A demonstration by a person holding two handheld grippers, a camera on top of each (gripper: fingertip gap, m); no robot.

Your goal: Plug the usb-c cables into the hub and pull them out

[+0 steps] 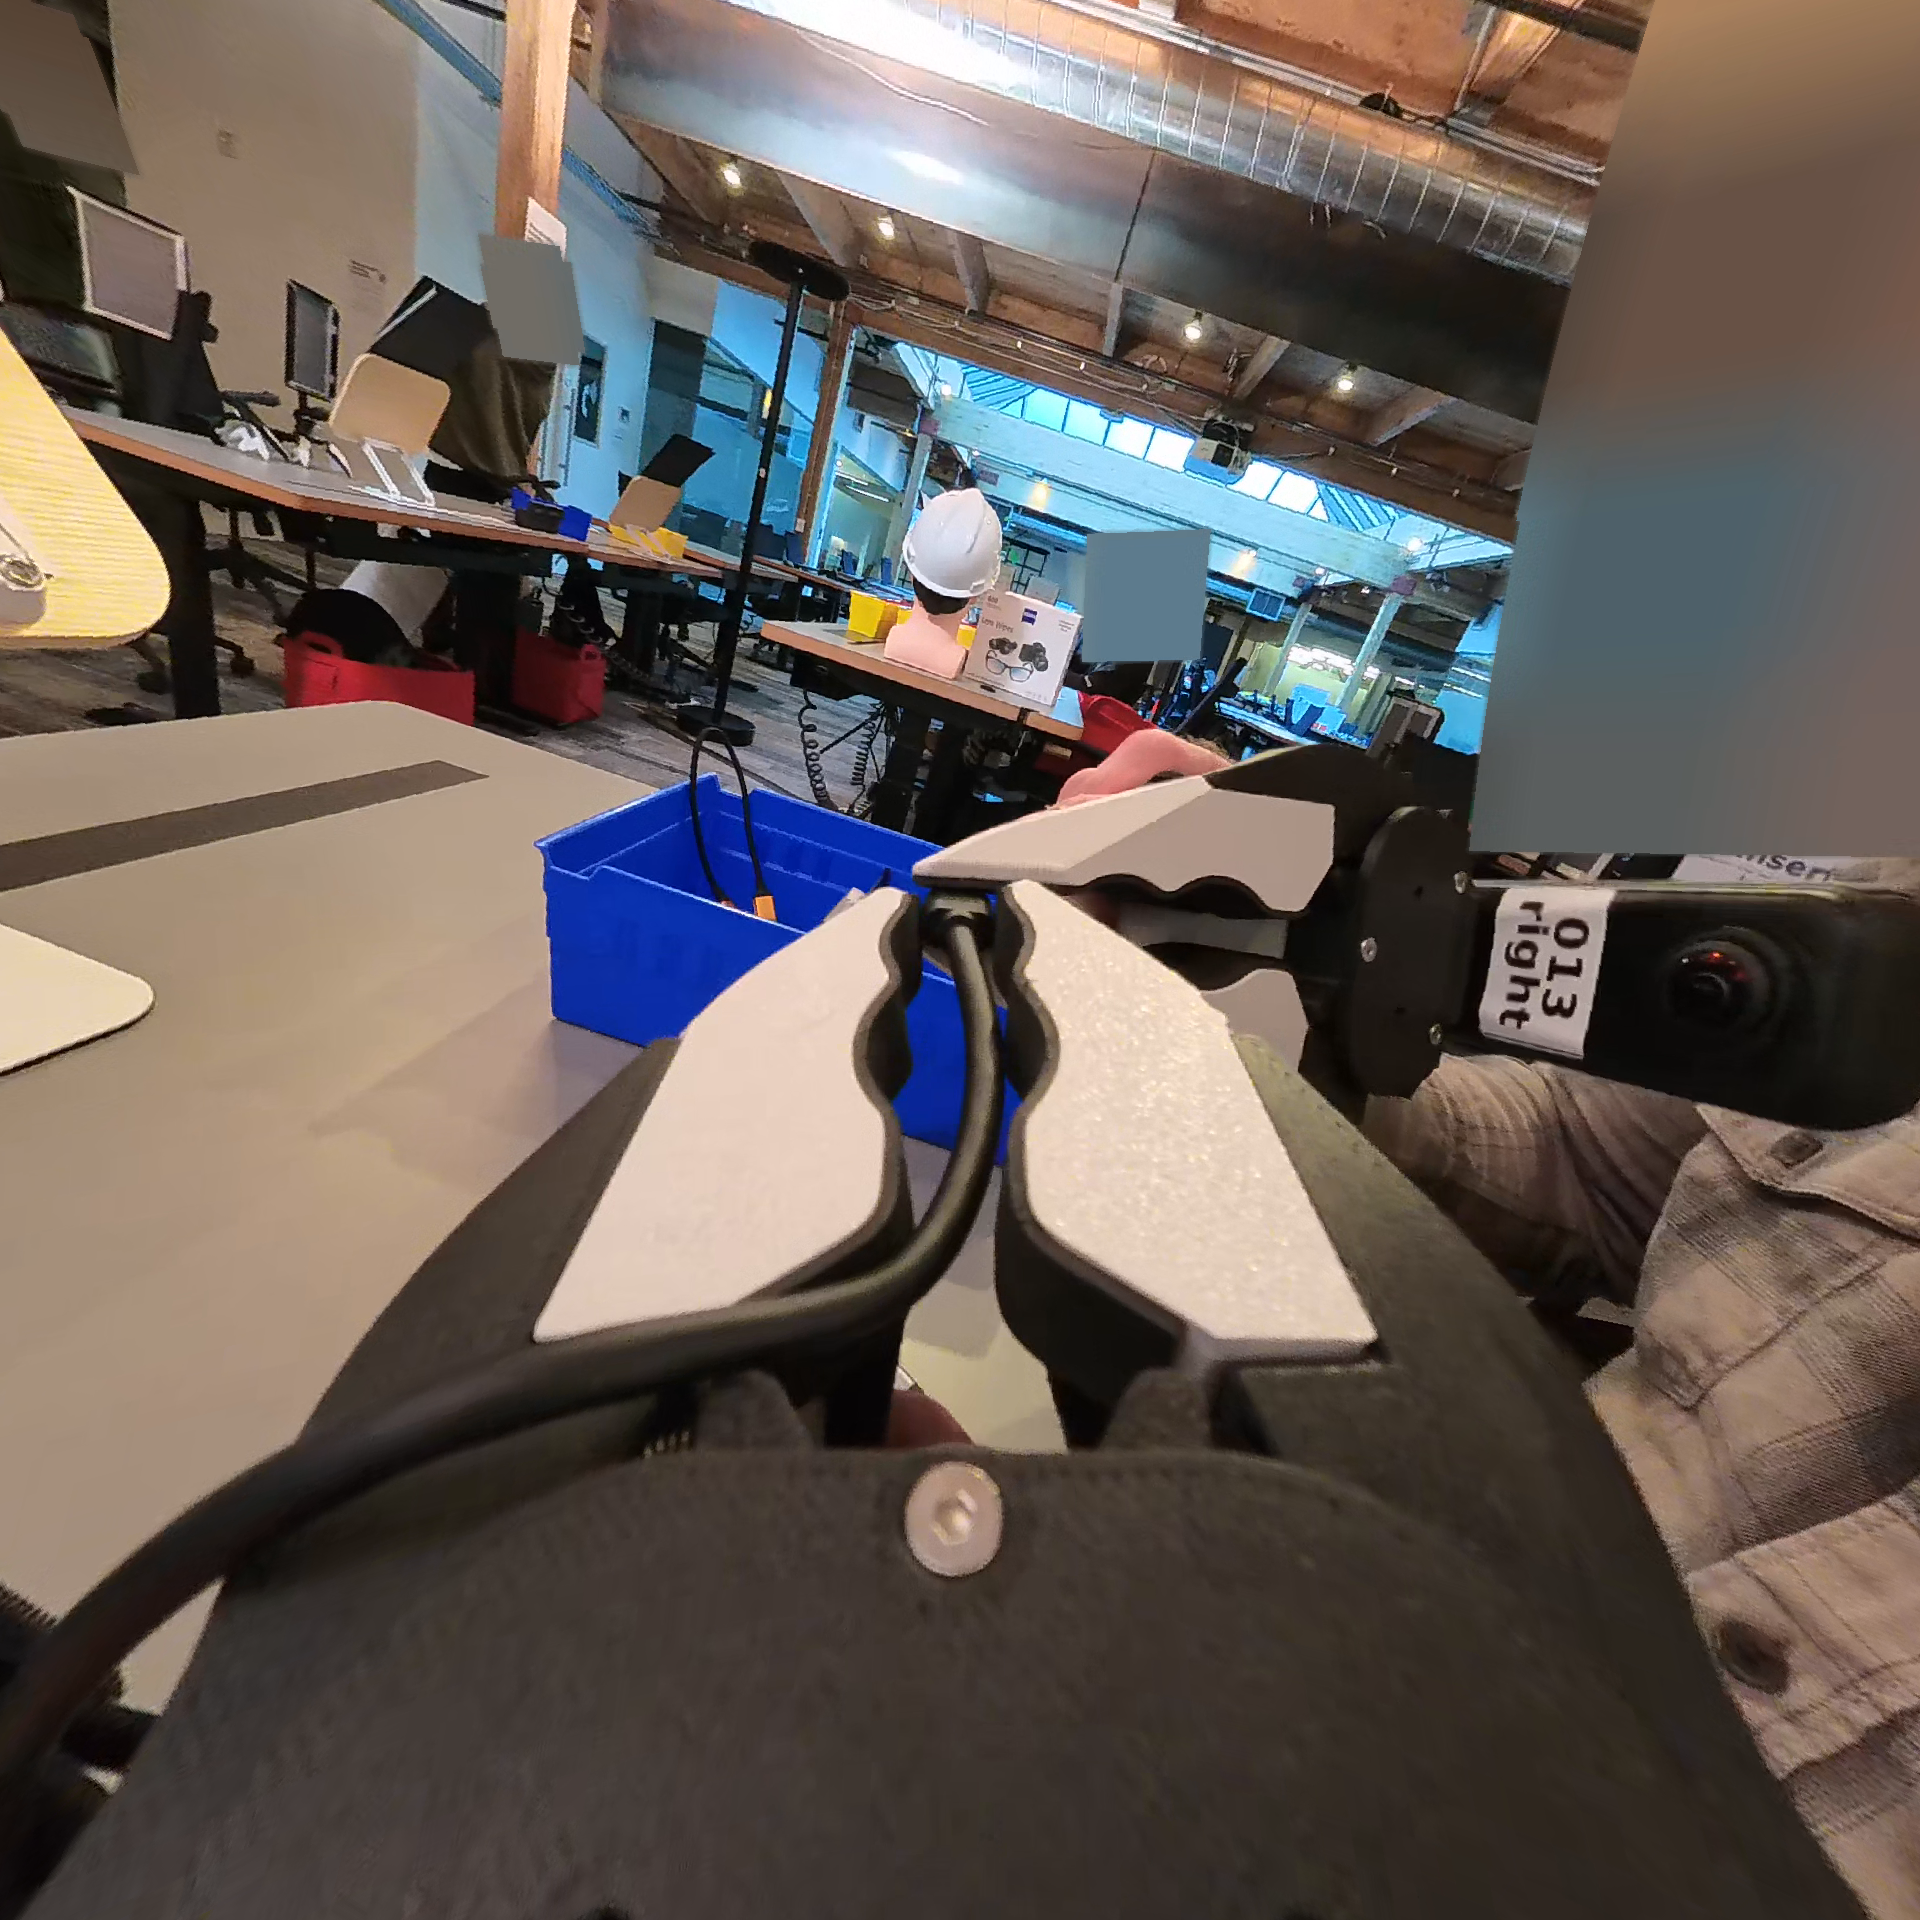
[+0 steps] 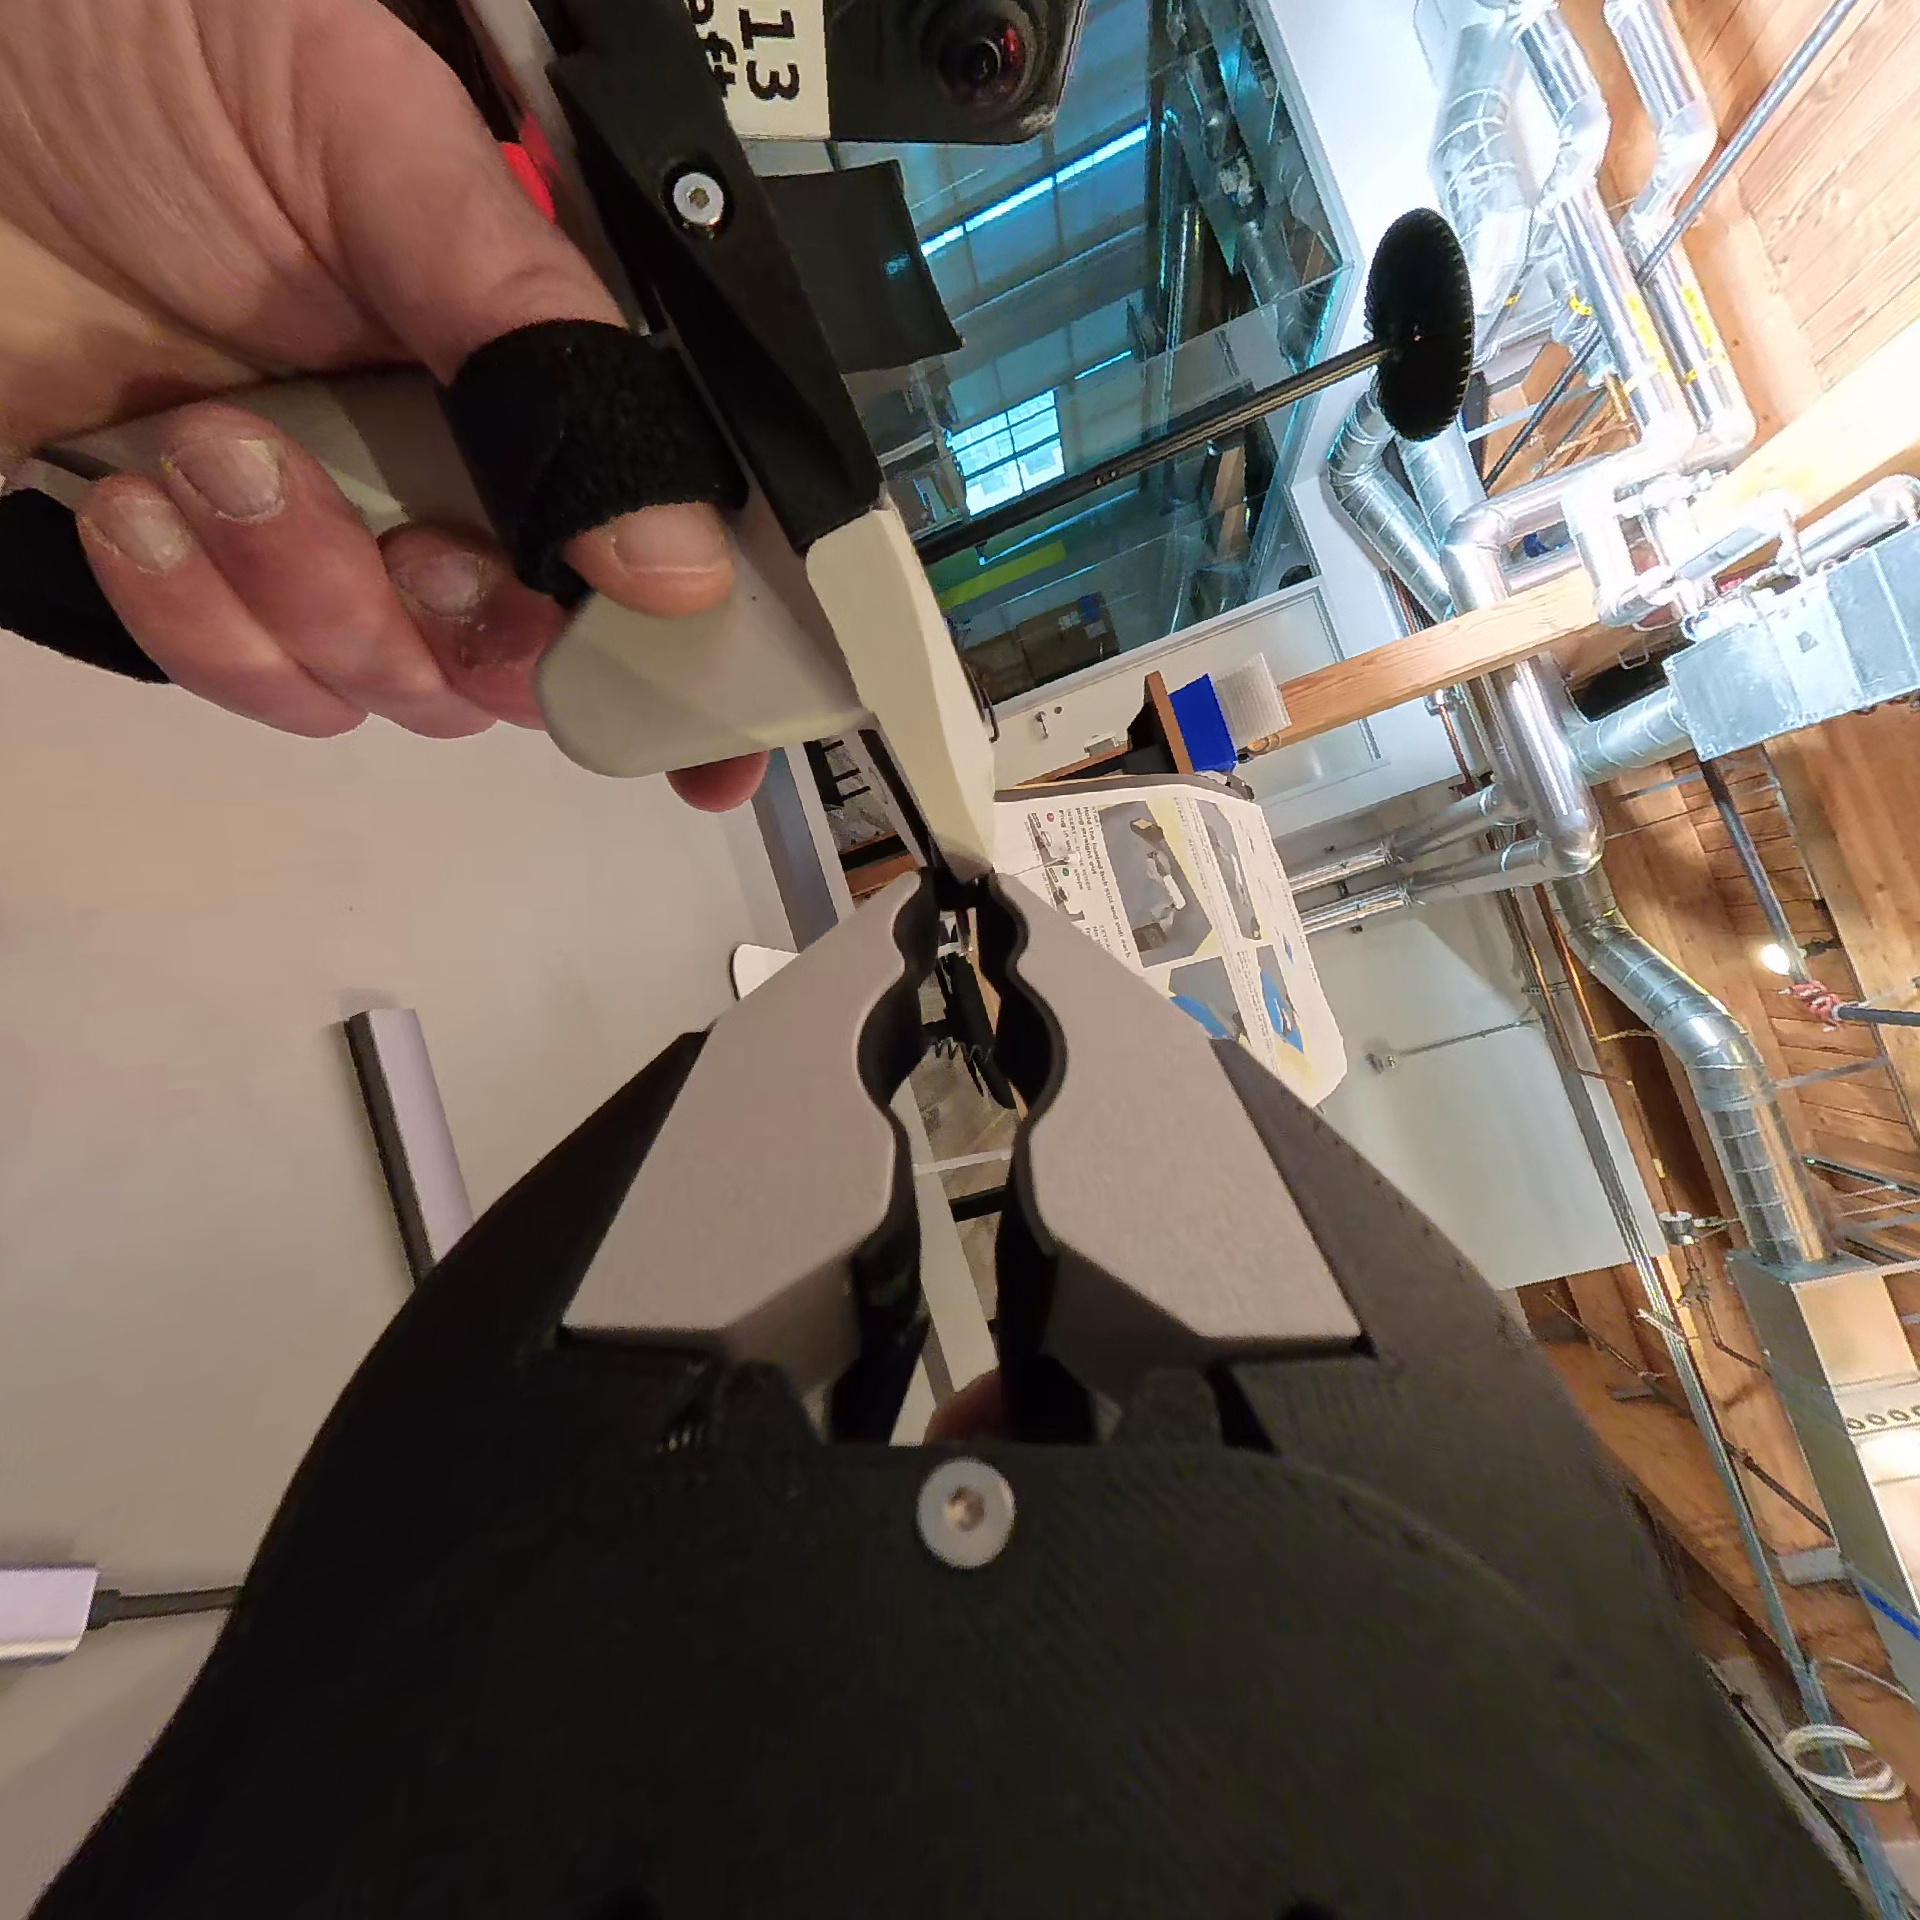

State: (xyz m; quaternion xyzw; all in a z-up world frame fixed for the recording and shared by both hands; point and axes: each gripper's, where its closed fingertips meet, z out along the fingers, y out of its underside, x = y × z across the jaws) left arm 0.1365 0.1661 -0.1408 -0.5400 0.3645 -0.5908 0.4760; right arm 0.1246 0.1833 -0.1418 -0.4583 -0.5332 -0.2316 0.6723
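One black usb-c cable (image 1: 971, 1049) runs up between the fingers of the left gripper (image 1: 961, 914), whose jaws are closed on its plug end, held in the air above the grey counter (image 1: 260, 997). The right gripper (image 1: 997, 868) meets that plug tip to tip; its jaws are nearly closed, and whether they pinch the plug or the hub I cannot tell. A silver hub-like block (image 2: 42, 1610) with a cable lies near the counter's edge in the right wrist view. Beyond the plug sits a blue bin (image 1: 644, 935) holding another cable. To do this well, I judge, keep plug and port square, push straight, and avoid twisting.
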